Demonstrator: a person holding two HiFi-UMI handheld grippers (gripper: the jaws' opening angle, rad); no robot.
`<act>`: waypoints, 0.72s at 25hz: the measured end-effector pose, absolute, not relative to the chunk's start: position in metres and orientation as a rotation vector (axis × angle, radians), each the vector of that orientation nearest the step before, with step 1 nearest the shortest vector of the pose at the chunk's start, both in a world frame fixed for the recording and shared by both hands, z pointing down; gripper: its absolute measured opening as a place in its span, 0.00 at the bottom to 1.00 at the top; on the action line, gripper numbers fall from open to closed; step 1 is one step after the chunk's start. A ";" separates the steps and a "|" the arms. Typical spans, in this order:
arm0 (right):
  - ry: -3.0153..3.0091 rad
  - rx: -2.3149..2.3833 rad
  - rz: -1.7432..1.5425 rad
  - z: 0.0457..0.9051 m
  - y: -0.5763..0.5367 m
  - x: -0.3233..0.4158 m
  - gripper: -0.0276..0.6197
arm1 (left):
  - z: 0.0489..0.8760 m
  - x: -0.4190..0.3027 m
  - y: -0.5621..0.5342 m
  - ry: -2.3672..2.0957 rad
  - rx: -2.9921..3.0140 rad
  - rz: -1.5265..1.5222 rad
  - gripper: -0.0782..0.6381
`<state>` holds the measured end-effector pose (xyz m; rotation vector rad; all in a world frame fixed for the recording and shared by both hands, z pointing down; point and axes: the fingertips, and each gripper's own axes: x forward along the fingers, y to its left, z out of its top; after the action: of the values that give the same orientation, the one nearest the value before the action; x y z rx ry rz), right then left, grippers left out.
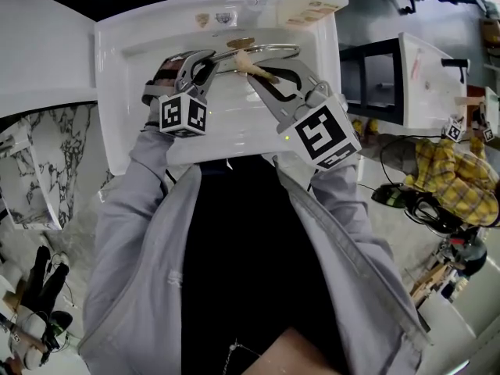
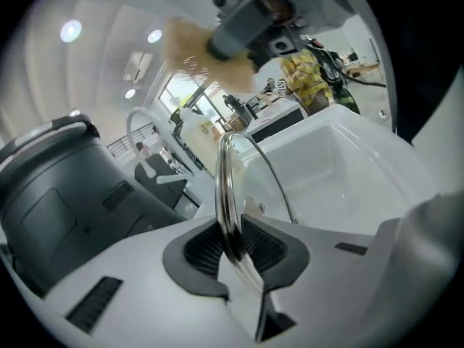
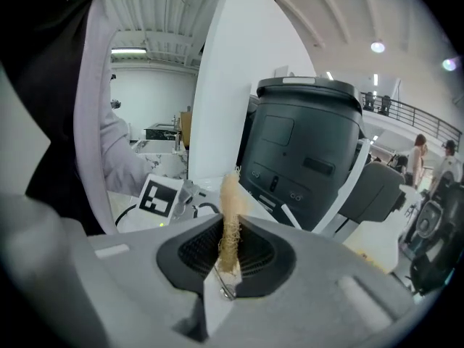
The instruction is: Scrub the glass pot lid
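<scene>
The glass pot lid (image 1: 269, 51) stands on edge over the white sink (image 1: 125, 92), its steel rim facing me. My left gripper (image 1: 205, 62) is shut on that rim; in the left gripper view the lid's rim (image 2: 226, 194) runs straight up from between the pads of the left gripper (image 2: 233, 249). A tan fibrous scrubber (image 1: 248, 63) lies against the lid, and my right gripper (image 1: 263, 76) is shut on it. The right gripper view has the scrubber (image 3: 230, 216) sticking up out of the right gripper (image 3: 230, 261). In the left gripper view the scrubber (image 2: 196, 46) appears blurred, above the lid.
A pale plastic bottle (image 1: 312, 2) stands at the sink's back right corner. Marble counter (image 1: 39, 170) lies to the left. A dark grey appliance (image 3: 304, 151) stands close behind. A yellow plaid cloth (image 1: 445, 182) and cables sit far right.
</scene>
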<state>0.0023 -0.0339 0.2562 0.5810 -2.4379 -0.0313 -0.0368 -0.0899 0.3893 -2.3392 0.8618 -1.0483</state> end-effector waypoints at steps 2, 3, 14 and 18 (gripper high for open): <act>-2.444 0.579 -0.051 0.250 -0.035 0.001 0.09 | 0.389 -0.023 -0.076 0.766 -2.265 -1.013 0.19; -2.446 0.576 -0.052 0.250 -0.036 0.000 0.09 | 0.389 -0.016 -0.068 0.719 -2.237 -0.996 0.18; -2.364 0.404 0.152 0.347 -0.028 -0.010 0.09 | 0.438 -0.035 -0.004 0.372 -2.080 -1.068 0.18; -2.325 0.329 0.198 0.386 -0.026 -0.020 0.09 | 0.451 -0.041 0.004 0.350 -2.087 -1.097 0.21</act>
<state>-0.0199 -0.0260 0.3858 0.3294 -2.3246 0.1977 -0.0413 0.0044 0.4510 -2.0869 0.3495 -1.0966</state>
